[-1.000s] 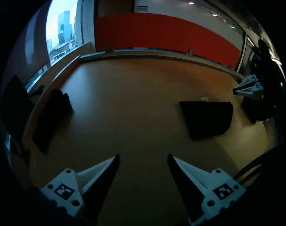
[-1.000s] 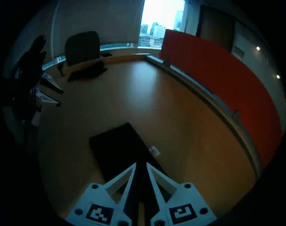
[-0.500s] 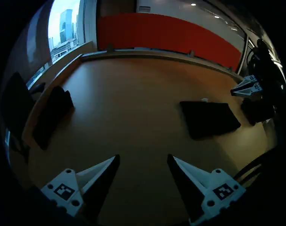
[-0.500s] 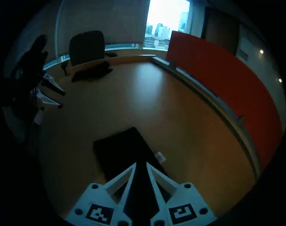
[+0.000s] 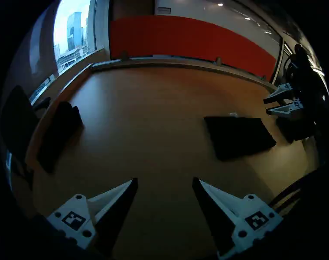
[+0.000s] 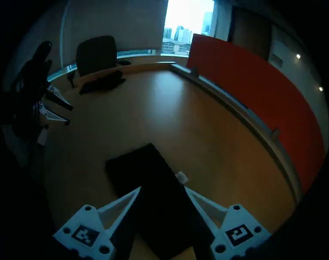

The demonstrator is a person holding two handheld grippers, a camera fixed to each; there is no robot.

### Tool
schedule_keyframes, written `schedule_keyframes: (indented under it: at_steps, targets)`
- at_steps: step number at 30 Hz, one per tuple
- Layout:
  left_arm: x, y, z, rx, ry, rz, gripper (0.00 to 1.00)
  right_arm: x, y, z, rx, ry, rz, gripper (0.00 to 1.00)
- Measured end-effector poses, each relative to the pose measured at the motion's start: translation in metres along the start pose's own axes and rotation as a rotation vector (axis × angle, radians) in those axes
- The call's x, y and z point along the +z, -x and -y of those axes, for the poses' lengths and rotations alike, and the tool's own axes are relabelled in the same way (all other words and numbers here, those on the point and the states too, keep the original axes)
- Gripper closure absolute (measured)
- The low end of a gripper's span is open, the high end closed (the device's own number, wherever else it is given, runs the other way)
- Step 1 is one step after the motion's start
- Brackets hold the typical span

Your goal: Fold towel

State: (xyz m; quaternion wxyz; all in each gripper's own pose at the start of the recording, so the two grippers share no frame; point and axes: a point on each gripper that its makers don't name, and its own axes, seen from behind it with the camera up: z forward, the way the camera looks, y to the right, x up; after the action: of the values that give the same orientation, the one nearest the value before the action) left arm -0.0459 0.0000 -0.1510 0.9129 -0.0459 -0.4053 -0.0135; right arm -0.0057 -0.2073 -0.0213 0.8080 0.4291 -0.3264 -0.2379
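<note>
A black towel (image 5: 239, 136) lies folded flat on the wooden table (image 5: 155, 112), to the right in the left gripper view. My left gripper (image 5: 164, 182) is open and holds nothing, well short of the towel. My right gripper (image 6: 162, 190) hangs open just over the towel (image 6: 147, 173), and its fingers straddle the near part without pressing on it. A small white tag (image 6: 180, 177) sticks out at the towel's right edge. From the left gripper view the right gripper (image 5: 268, 107) shows at the towel's far right end. Far off to the left in the right gripper view is the left gripper (image 6: 69, 113).
A red partition (image 5: 190, 37) runs along the table's far edge. A dark bundle (image 5: 58, 132) lies at the table's left side, and a black office chair (image 6: 95, 54) stands behind it by the window. A person in dark clothes (image 6: 27, 99) holds the left gripper.
My right gripper has opened and let go of the towel. The towel's lifted end has come down, so it now lies flat. The left gripper has stayed put.
</note>
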Motion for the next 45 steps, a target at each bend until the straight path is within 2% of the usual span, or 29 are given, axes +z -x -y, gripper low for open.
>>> schedule_keyframes:
  at_steps: [6, 10, 17, 35, 45]
  targets:
    - [0.000, 0.000, 0.000, 0.000, -0.002, 0.001, 0.07, -0.002, 0.009, -0.002, 0.008, 0.007, 0.009, 0.42]
    - [0.001, -0.001, 0.000, 0.004, -0.002, 0.004, 0.07, -0.005, 0.020, -0.005, 0.018, 0.014, 0.016, 0.39]
    - [0.004, -0.003, -0.003, 0.020, -0.003, 0.010, 0.07, -0.012, 0.041, -0.009, 0.049, 0.022, 0.029, 0.24]
    - [0.009, -0.008, -0.013, 0.052, 0.008, 0.019, 0.07, -0.023, 0.107, -0.011, 0.133, 0.040, 0.089, 0.24]
    - [0.010, -0.005, -0.015, 0.060, 0.007, 0.026, 0.07, -0.027, 0.143, -0.006, 0.156, 0.039, 0.141, 0.24]
